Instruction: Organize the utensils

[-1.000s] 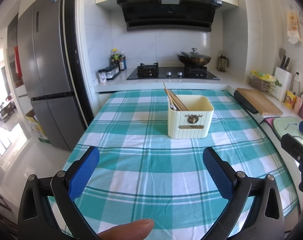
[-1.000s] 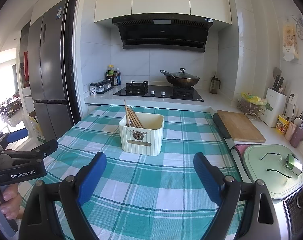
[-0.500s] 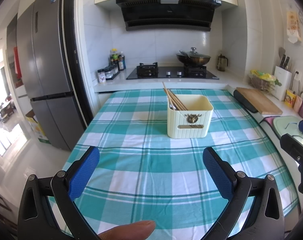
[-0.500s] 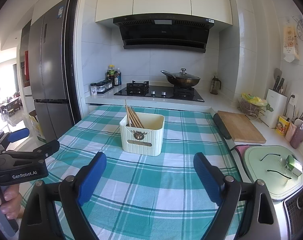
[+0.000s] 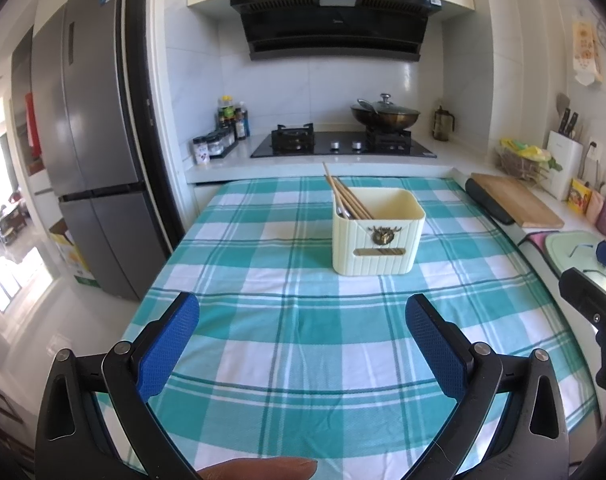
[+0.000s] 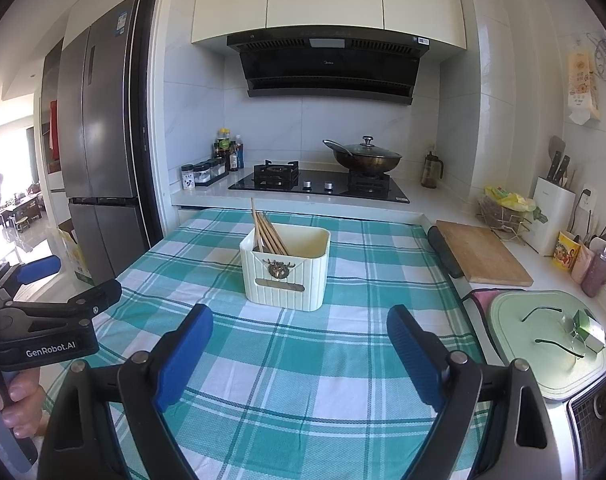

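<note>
A cream utensil holder [image 5: 377, 232] stands on the green-and-white checked tablecloth [image 5: 303, 344], with several wooden chopsticks [image 5: 345, 194] leaning in its left side. It also shows in the right wrist view [image 6: 285, 268] with the chopsticks [image 6: 267, 232]. My left gripper [image 5: 303, 316] is open and empty, held over the near part of the table, well short of the holder. My right gripper [image 6: 300, 332] is open and empty too, to the right of the left one, which shows at the left edge [image 6: 43, 316].
Behind the table is a counter with a gas hob [image 5: 343, 146], a wok [image 5: 385, 114] and spice jars [image 5: 219, 142]. A fridge [image 5: 91, 160] stands left. A wooden cutting board [image 5: 515, 204], knife block [image 6: 553, 214] and a green lidded tray [image 6: 551, 340] lie right.
</note>
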`<action>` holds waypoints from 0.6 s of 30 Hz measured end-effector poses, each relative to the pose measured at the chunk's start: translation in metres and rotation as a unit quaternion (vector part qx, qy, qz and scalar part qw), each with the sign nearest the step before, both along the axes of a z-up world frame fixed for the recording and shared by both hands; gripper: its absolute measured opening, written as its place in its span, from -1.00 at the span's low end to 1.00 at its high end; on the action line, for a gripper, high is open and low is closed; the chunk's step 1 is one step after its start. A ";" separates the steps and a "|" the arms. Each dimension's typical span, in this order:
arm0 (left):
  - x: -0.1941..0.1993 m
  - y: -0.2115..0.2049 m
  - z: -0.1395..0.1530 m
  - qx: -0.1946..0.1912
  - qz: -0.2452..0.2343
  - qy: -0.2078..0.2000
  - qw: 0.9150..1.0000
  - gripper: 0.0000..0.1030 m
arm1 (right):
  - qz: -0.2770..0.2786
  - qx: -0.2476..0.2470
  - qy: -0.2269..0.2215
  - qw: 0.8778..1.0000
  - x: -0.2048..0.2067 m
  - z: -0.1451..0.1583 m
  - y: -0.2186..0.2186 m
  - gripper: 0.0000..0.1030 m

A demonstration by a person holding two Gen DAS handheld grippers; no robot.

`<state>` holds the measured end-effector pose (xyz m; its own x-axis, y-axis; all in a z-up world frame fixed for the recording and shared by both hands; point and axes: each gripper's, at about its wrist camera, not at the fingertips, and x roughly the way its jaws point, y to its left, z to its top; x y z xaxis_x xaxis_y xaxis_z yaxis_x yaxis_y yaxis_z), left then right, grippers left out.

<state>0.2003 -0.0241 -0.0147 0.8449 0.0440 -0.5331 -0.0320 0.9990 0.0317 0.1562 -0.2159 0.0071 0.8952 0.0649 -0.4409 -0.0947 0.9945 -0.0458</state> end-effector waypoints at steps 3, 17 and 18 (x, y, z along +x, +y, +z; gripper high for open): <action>0.000 0.000 0.000 0.000 0.000 0.000 1.000 0.99 | 0.000 0.000 -0.001 1.000 0.000 0.000 0.000 0.76; 0.000 0.000 0.000 0.000 0.001 0.001 1.000 0.99 | 0.001 -0.001 0.000 1.000 0.000 -0.002 -0.003 0.76; 0.000 0.000 0.000 0.000 0.001 0.000 1.000 0.99 | 0.001 -0.001 0.001 1.000 0.000 -0.002 -0.002 0.76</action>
